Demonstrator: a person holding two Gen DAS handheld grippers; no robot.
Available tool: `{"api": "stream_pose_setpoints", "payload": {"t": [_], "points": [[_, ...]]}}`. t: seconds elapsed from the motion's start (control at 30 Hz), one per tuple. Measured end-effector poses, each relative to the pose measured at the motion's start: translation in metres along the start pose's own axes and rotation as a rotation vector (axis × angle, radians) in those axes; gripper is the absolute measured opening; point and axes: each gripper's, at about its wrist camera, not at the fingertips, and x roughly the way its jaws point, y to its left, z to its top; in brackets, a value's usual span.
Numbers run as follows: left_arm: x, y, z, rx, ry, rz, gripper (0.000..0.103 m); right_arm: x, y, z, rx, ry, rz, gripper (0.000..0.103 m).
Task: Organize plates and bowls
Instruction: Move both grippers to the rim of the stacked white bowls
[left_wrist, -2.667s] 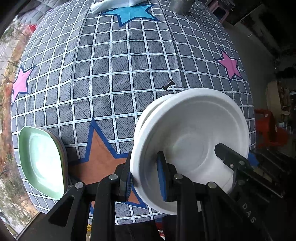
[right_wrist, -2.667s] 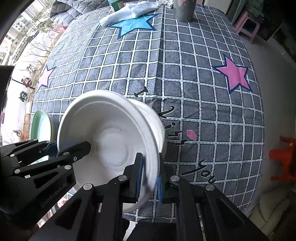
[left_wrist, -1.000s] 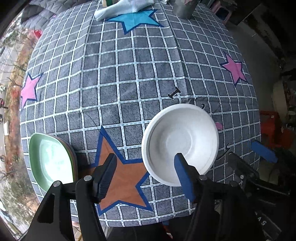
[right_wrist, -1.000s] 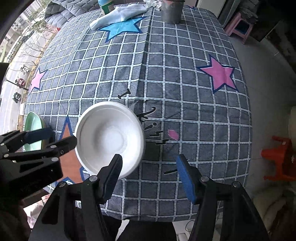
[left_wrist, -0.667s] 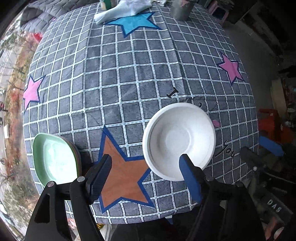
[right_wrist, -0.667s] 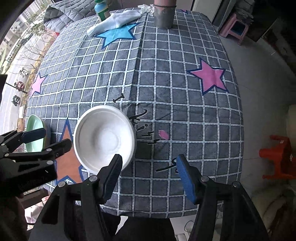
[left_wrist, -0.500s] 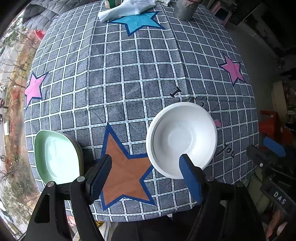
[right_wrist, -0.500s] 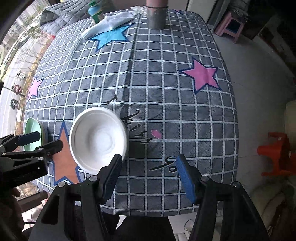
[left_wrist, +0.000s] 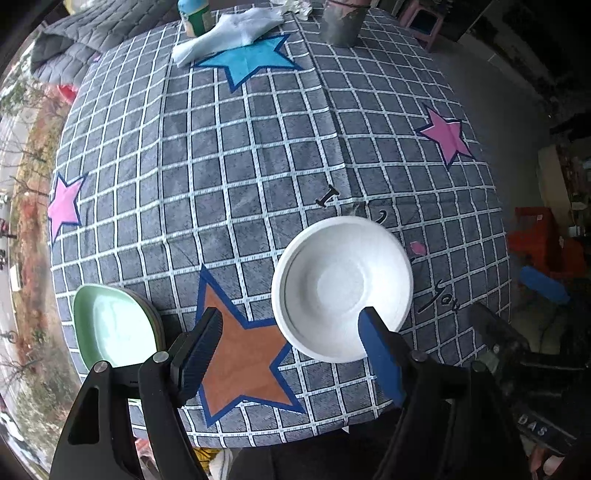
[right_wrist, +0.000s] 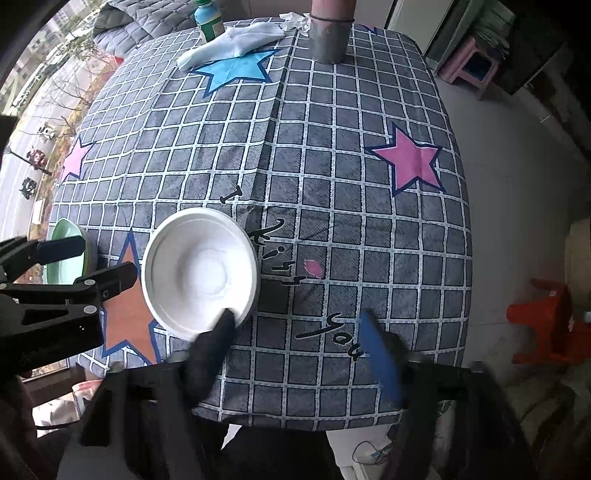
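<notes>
A stack of white bowls (left_wrist: 341, 284) (right_wrist: 201, 273) rests on the checked tablecloth near the front edge, beside the orange star. Green plates (left_wrist: 110, 328) (right_wrist: 68, 254) lie stacked at the front left corner. My left gripper (left_wrist: 290, 347) hangs high above the star and the bowls' near rim, open, with nothing between its blue pads. My right gripper (right_wrist: 297, 345) hovers above the cloth just right of the bowls. Its blurred jaws are opening and hold nothing. Each view shows the other gripper at its side.
At the far end stand a grey metal cylinder (right_wrist: 330, 33), a crumpled white cloth (right_wrist: 232, 40) and a green-capped bottle (right_wrist: 208, 22). A red stool (right_wrist: 543, 325) and a pink stool (right_wrist: 469, 66) sit on the floor to the right. The table edge (right_wrist: 295, 417) runs just below the fingers.
Both grippers let go of the white bowl's rim and rose away from it; the bowls now look smaller on the cloth. The right jaws have spread wider.
</notes>
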Motion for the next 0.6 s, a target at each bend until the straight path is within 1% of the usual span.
{"api": "stream_pose_setpoints", "payload": {"t": [0.2,0.4,0.6], "points": [[-0.005,0.002,0.003,0.003,-0.016,0.005,0.079,-0.007,0.002,0.008,-0.021,-0.03,-0.007,0.08],[-0.007,0.006,0.003,-0.017,-0.023,0.005,0.079,-0.001,0.003,0.011,-0.039,-0.005,-0.024,0.08],[-0.006,0.005,0.002,-0.02,-0.016,0.009,0.079,0.001,-0.001,0.012,-0.026,0.004,-0.008,0.08]]}}
